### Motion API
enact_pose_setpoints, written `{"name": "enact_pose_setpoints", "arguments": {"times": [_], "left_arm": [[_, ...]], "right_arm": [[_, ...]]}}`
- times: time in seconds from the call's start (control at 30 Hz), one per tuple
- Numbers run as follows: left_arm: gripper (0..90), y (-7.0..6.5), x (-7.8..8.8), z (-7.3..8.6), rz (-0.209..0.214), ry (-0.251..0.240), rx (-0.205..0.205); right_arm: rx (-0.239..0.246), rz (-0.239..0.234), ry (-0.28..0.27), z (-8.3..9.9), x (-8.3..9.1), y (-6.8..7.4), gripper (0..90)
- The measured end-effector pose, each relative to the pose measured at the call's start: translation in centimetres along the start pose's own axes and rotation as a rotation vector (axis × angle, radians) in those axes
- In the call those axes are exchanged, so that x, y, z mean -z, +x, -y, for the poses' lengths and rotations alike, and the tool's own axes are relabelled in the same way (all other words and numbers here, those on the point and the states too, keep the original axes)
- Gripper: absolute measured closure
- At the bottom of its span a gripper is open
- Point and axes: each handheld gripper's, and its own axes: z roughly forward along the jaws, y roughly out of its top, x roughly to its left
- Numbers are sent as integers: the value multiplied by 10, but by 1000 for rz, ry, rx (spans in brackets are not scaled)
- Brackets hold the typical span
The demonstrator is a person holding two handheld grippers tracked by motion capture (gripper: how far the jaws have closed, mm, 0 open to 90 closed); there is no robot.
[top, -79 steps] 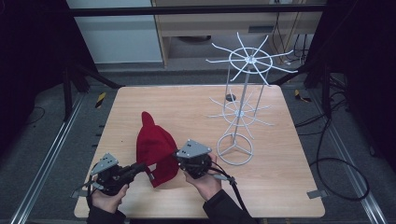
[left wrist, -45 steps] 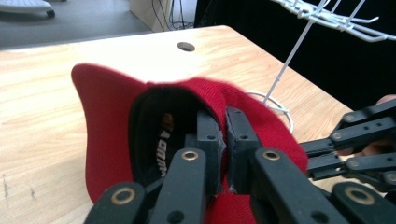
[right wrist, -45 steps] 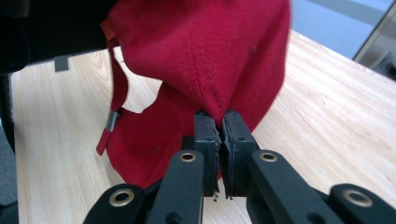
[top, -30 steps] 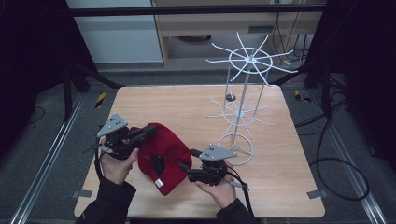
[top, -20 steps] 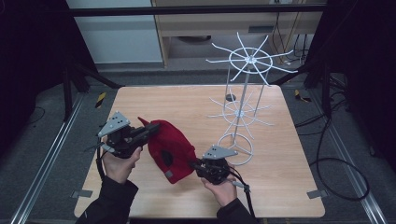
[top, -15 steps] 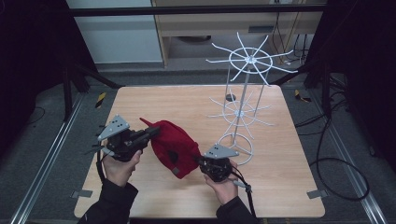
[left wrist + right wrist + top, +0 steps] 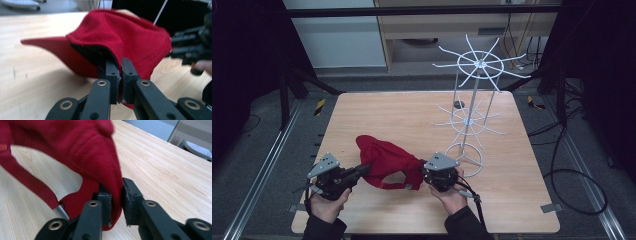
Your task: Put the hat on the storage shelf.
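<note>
A red cap (image 7: 384, 160) hangs stretched between my two grippers just above the front of the wooden table (image 7: 412, 115). My left gripper (image 7: 364, 169) is shut on the cap's rim (image 7: 130, 42) beside the brim, its pads (image 7: 111, 75) pinching the cloth. My right gripper (image 7: 424, 170) holds the cap's back edge (image 7: 75, 150) near the strap. Its jaws have just closed in and then eased slightly wider, and the cloth still fills the gap between its pads (image 7: 106, 202). In the left gripper view the right gripper (image 7: 190, 47) sits just behind the cap.
A white wire display rack (image 7: 469, 122) with two tiers of spokes stands on the table's right half, its ring base (image 7: 464, 159) close to my right hand. Metal rails and cables run along the floor at both sides.
My left hand has dropped toward the table's front edge, carrying the cap lower. My right gripper, which stood off the cap, now has the cap's back edge between its jaws.
</note>
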Motion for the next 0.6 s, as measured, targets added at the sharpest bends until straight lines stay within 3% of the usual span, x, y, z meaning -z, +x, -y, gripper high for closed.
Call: {"name": "enact_pose_setpoints", "arguments": {"times": [0.13,0.17,0.27,0.5,0.6], "left_arm": [[857,2,-1,12,-16,42,6],[857,4,-5,22,-23,80,15],[857,6,-15,34,-21,124,29],[851,3,-39,46,-31,208,-5],[811,-2,-50,53,-29,250,-31]], "right_arm": [[-7,0,10,-2,-2,0,710],[-7,2,16,-2,-3,0,708],[-5,7,30,-1,-7,1,708],[-17,13,56,1,-13,-1,695],[-46,23,83,4,-14,-6,654]]}}
